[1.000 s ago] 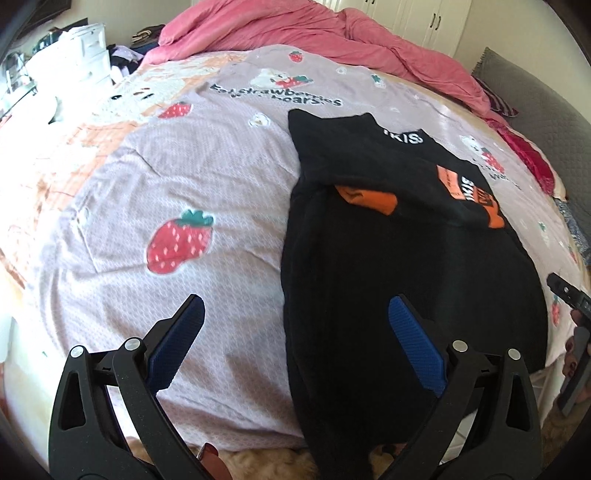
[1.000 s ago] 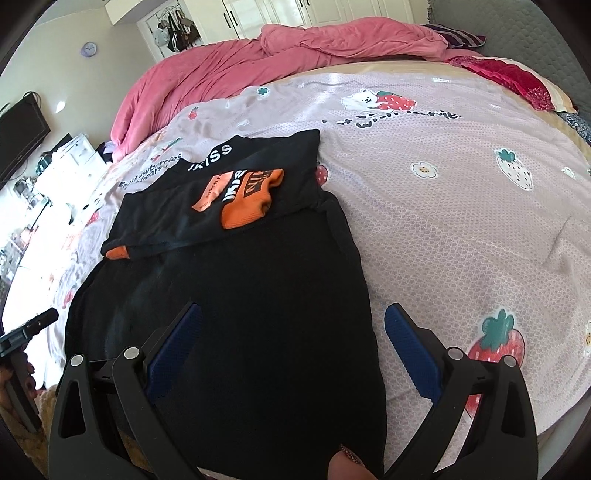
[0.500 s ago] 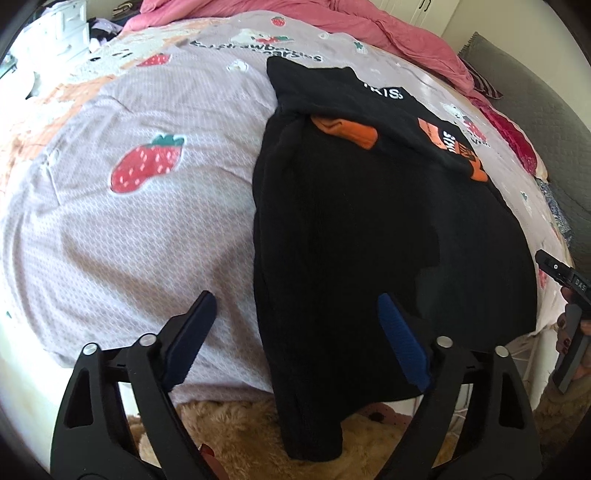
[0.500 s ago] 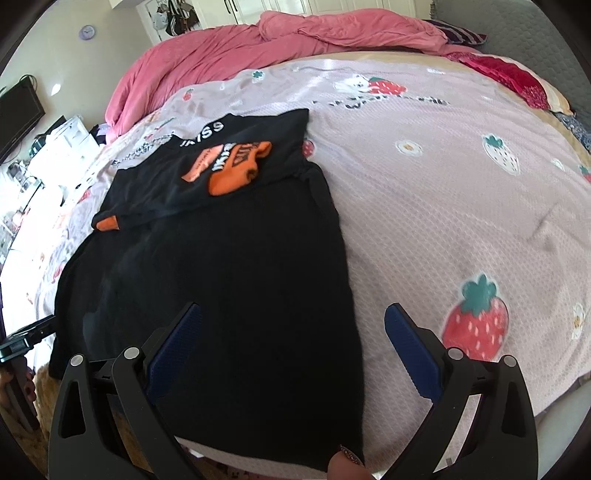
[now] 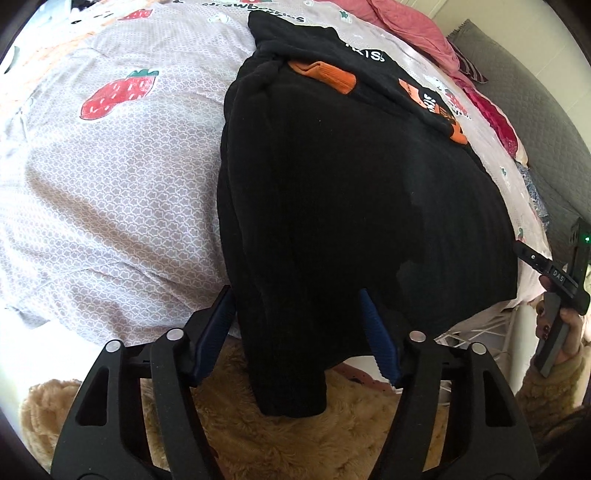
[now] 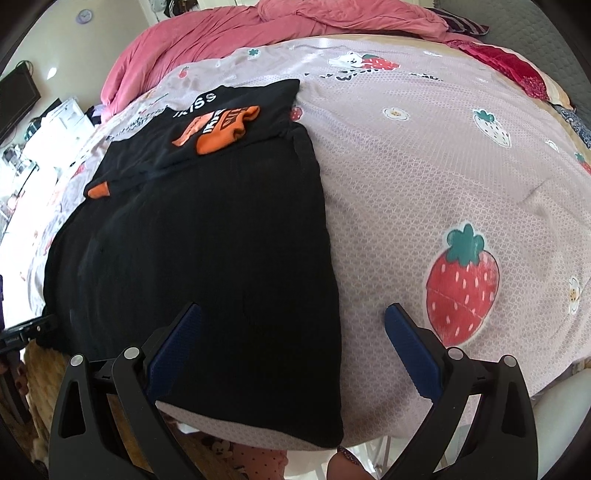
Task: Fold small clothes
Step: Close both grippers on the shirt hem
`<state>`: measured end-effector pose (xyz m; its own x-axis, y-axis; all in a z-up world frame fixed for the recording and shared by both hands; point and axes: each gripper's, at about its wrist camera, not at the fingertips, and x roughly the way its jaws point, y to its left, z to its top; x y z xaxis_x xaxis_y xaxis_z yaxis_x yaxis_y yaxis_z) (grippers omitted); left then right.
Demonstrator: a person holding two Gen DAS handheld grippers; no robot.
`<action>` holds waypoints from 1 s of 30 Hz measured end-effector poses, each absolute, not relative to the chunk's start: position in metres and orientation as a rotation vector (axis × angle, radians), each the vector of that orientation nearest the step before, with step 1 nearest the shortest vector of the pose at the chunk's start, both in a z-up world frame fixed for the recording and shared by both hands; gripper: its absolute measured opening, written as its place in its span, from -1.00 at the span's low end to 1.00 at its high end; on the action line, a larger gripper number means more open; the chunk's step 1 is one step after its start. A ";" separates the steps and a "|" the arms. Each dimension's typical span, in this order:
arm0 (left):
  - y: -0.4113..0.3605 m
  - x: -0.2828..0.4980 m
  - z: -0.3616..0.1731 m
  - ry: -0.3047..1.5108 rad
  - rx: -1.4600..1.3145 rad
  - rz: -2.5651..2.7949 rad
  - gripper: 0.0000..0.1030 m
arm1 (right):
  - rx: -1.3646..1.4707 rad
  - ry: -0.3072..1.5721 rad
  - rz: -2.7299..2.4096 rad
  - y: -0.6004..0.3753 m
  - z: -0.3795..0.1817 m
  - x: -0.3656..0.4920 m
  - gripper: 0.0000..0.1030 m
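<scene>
A black top (image 5: 332, 184) with orange cuffs (image 5: 325, 75) and white lettering lies flat on the strawberry-print bedspread (image 5: 110, 184), sleeves folded across its far part. Its near left corner hangs over the bed edge. My left gripper (image 5: 299, 332) straddles that hanging corner with its jaws closing; the blue pads (image 5: 218, 332) sit close beside the cloth without pinching it. In the right wrist view the same top (image 6: 203, 240) fills the left half. My right gripper (image 6: 293, 350) stands wide open over the top's near right corner, with nothing gripped.
A pink duvet (image 6: 258, 33) is bunched at the far end of the bed. A tan fluffy rug (image 5: 295, 443) lies on the floor below the bed edge. The hand holding the right gripper (image 5: 554, 295) shows at the right edge of the left wrist view.
Both grippers have come down and closer to the top's near hem. The left jaws have narrowed around the hanging corner. The right jaws have stayed wide.
</scene>
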<state>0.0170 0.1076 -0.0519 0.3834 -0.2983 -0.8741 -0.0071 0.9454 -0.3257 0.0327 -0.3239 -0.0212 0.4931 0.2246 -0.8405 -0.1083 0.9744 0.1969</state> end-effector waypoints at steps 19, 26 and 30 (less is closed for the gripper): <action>0.118 0.017 -0.055 1.149 -0.324 -0.185 -0.20 | 0.156 1.125 0.270 -0.333 -0.031 0.000 0.47; 0.117 0.018 -0.054 1.144 -0.322 -0.188 -0.22 | 0.084 1.141 0.261 -0.328 -0.038 -0.001 0.21; 0.117 0.018 -0.055 1.144 -0.322 -0.189 -0.34 | 0.012 1.139 0.244 -0.326 -0.039 -0.003 -0.18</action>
<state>0.0179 0.1171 -0.0545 0.4053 -0.3093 -0.8602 -0.0168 0.9383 -0.3453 -0.0035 -0.3260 -0.0392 0.3953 0.1990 -0.8968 -0.1864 0.9733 0.1338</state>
